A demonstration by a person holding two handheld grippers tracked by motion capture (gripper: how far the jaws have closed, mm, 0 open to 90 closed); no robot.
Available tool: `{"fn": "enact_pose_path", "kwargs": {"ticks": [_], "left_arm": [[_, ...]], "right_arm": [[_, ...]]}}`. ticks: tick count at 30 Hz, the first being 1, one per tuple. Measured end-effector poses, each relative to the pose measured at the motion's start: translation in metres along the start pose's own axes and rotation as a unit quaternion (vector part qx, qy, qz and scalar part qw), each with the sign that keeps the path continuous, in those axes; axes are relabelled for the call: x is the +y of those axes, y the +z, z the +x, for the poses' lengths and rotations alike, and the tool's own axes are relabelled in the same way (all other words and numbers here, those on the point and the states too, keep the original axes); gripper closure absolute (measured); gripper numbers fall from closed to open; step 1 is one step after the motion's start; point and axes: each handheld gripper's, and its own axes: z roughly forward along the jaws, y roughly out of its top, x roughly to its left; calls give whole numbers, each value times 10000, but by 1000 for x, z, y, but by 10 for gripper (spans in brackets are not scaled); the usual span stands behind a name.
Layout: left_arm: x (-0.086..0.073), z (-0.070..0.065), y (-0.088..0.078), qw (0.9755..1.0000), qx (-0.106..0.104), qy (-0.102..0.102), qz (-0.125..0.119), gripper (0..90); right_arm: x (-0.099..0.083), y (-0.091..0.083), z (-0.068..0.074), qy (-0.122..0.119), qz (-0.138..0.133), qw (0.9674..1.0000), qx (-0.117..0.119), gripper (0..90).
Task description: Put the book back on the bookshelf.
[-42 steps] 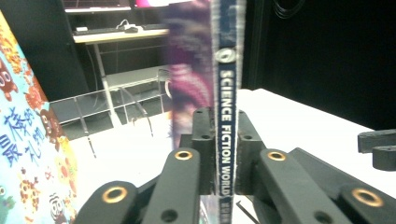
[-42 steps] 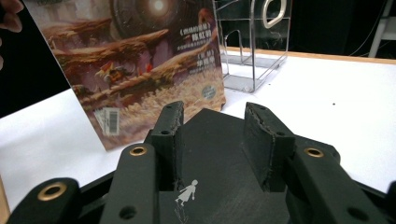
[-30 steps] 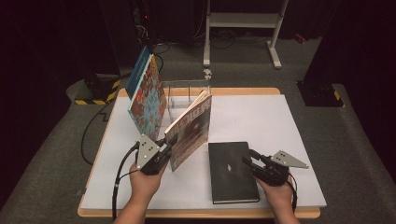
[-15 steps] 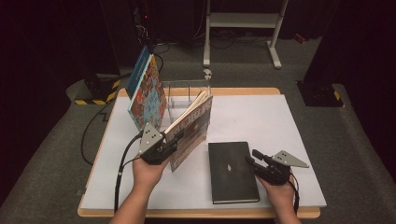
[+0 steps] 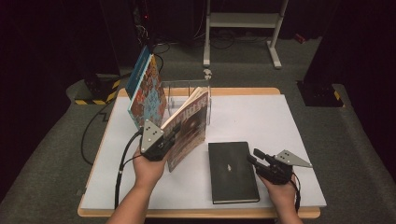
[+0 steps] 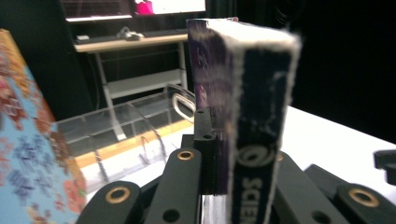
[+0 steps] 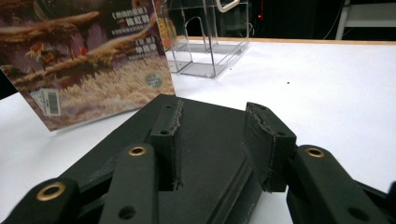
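On the white-topped bench (image 5: 280, 121) the left tongs (image 5: 169, 140) are clamped on a thick paperback (image 5: 187, 126) and hold it tilted, its lower corner just above the bench surface and its top leaning toward a clear acrylic book rack (image 5: 187, 93) that stands near the far edge. In the left gripper view the paperback (image 6: 252, 116) stands upright between the black jaws, spine toward the camera, with the pads pressed against its covers; the jaws have just been closing, and the book is between them. To the left of the held book, a large colourful patterned book (image 5: 148, 95) leans upright at the left end of the rack, with a blue-edged book (image 5: 138, 70) just behind it; the patterned cover (image 6: 32, 163) fills the left edge of the left gripper view, with the rack's curved dividers (image 6: 135, 130) beyond. The person's left hand (image 5: 148, 169) grips the body of the left tongs from below. On the right side of the bench a black hardcover book (image 5: 232, 171) lies flat, its long edges running away from the person. The right tongs (image 5: 254, 157) rest at its right edge, partly parted, and the right gripper view shows both pads standing over the dark cover (image 7: 210, 135) with a gap between them and nothing pinched. The right hand (image 5: 280, 193) holds those tongs low near the bench's front edge, well apart from the left.
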Motion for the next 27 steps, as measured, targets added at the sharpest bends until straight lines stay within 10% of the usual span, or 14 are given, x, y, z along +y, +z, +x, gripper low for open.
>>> {"fn": "enact_pose_path", "kwargs": {"ticks": [11,27], "left_arm": [[8,28,-3,9960,878,-96,152,839],[32,45,58,9891,1449,-259,69,839]], "right_arm": [[0,-1,-1,67,-41,10000,30,577],[0,-1,-1,101,-52,9999,101,577]]}}
